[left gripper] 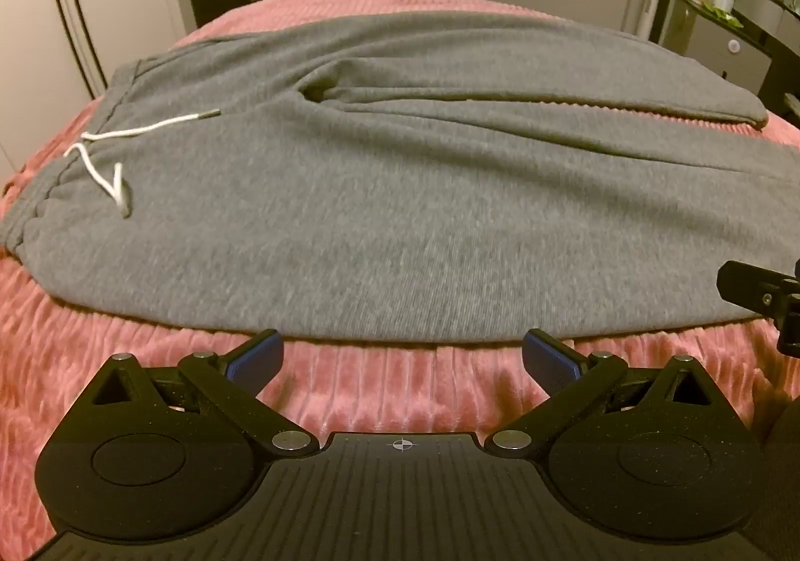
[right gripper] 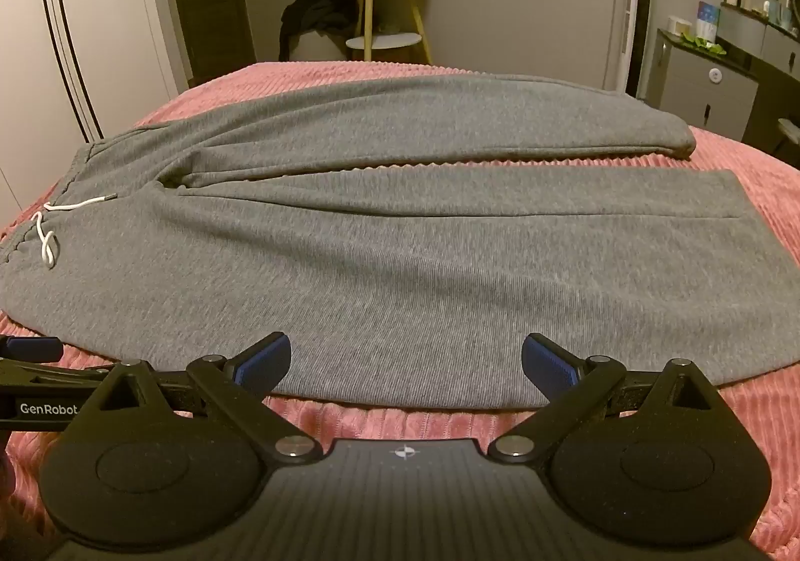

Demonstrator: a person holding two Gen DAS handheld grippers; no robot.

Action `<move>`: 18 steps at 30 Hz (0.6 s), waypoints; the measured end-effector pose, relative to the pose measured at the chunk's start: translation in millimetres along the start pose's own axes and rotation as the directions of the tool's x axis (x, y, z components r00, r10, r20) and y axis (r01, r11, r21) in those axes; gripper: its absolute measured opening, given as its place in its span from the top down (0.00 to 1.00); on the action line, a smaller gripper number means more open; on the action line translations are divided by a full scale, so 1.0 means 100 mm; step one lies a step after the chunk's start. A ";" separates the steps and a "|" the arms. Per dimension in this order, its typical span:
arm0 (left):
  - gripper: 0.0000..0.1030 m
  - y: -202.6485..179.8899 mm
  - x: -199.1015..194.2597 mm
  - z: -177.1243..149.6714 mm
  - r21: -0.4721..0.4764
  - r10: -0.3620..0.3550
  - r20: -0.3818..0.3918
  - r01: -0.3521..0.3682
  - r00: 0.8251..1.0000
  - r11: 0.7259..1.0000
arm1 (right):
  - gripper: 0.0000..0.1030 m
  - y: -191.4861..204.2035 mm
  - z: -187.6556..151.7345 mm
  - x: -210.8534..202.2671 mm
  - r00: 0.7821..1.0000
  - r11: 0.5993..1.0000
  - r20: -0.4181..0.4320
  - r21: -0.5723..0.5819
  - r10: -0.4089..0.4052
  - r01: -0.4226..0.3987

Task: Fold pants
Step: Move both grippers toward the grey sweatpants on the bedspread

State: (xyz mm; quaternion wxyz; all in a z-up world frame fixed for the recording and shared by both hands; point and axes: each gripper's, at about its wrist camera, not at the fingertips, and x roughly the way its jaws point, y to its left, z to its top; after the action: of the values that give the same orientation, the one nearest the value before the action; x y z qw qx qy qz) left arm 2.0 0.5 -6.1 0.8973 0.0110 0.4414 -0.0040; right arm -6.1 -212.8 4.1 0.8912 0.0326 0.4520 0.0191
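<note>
Both the left gripper (left gripper: 400, 356) and right gripper (right gripper: 406, 361) hang released; nipping only the top layer of the pants (right gripper: 400, 261) could skew the fold.

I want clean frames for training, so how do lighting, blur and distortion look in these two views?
Left wrist view: dim warm light, gray sweatpants slightly smeared, the pink bedspread bulging from the fisheye. Right wrist view: same dim cast, sharper knit, curved walls, dark rounded corners.
</note>
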 end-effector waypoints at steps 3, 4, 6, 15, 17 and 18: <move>0.00 0.00 0.00 0.00 0.000 -0.001 0.000 0.001 1.000 1.000 | 0.04 0.00 0.00 0.00 1.000 1.000 -0.001 0.000 0.000 0.000; 0.00 0.00 0.00 0.00 0.000 -0.001 0.000 0.001 1.000 1.000 | 0.04 0.00 0.00 0.00 1.000 1.000 -0.001 0.000 0.000 0.000; 0.00 0.00 0.00 0.00 0.001 0.000 0.000 0.000 1.000 1.000 | 0.04 0.00 0.00 0.01 1.000 1.000 -0.001 0.000 0.000 0.000; 0.00 0.00 0.01 0.00 0.000 -0.002 -0.002 0.002 1.000 1.000 | 0.04 0.00 0.00 -0.01 1.000 1.000 0.003 -0.001 0.004 -0.004; 0.00 0.00 0.01 0.00 0.000 -0.002 -0.002 0.002 1.000 1.000 | 0.04 0.01 -0.01 -0.02 1.000 1.000 0.002 -0.004 0.003 -0.003; 0.00 0.00 0.02 0.01 0.000 -0.001 -0.004 0.001 1.000 1.000 | 0.04 0.01 -0.01 -0.01 1.000 1.000 -0.001 -0.003 0.003 -0.003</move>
State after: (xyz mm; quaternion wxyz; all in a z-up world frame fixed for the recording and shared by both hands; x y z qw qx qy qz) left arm 3.8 0.2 -7.4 0.8963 0.0108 0.4433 -0.0047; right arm -7.3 -212.0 4.4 0.8909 0.0320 0.4525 0.0212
